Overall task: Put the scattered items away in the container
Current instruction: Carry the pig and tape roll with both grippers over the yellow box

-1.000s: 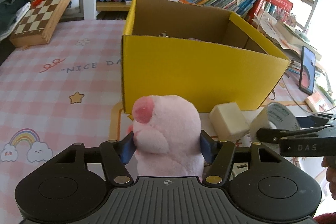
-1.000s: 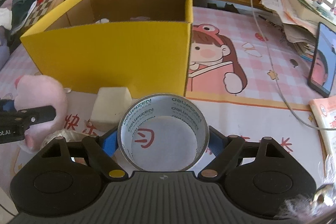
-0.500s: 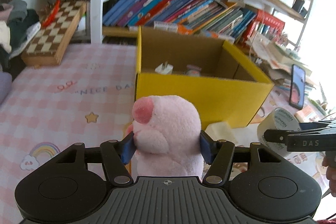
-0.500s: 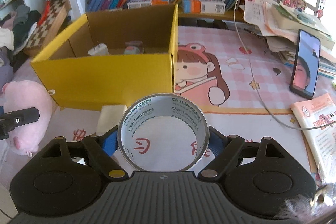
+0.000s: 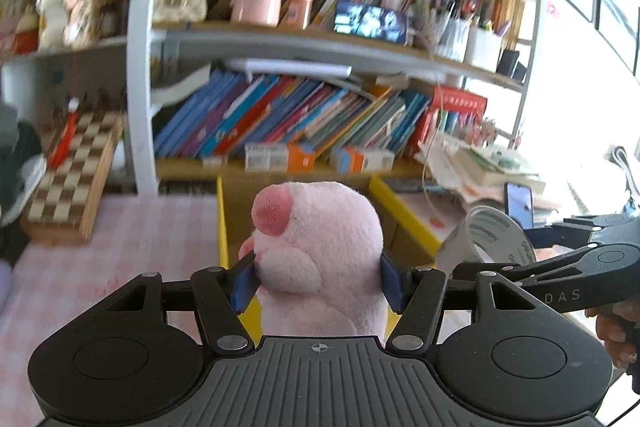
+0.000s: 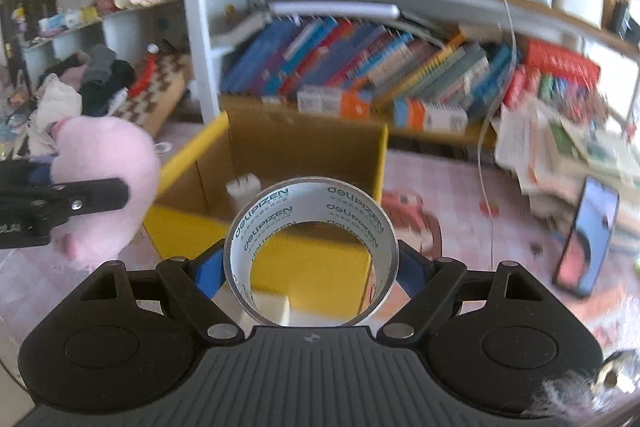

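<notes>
Left tongs (image 5: 318, 277) clamped on a pink plush toy (image 5: 320, 251), blue pads pressed into both its sides; toy held in the air in front of the yellow cardboard box (image 6: 280, 247). Right tongs (image 6: 310, 267) clamped on a roll of silver tape (image 6: 310, 223), printed "delipizen" inside the core, also held aloft, near edge of the box showing through the ring. Box open at top, brown inside, a small white item (image 6: 242, 189) on its floor. A pale block (image 6: 272, 309) lies on the bench just before the box. Bench (image 5: 132, 227) covered with pink checked cloth. Behind: white-framed bookshelf (image 5: 280, 123) of leaning books, chessboard (image 5: 68, 179) propped left, phone (image 6: 588, 239) standing right by stacked papers. Both views motion-blurred.
</notes>
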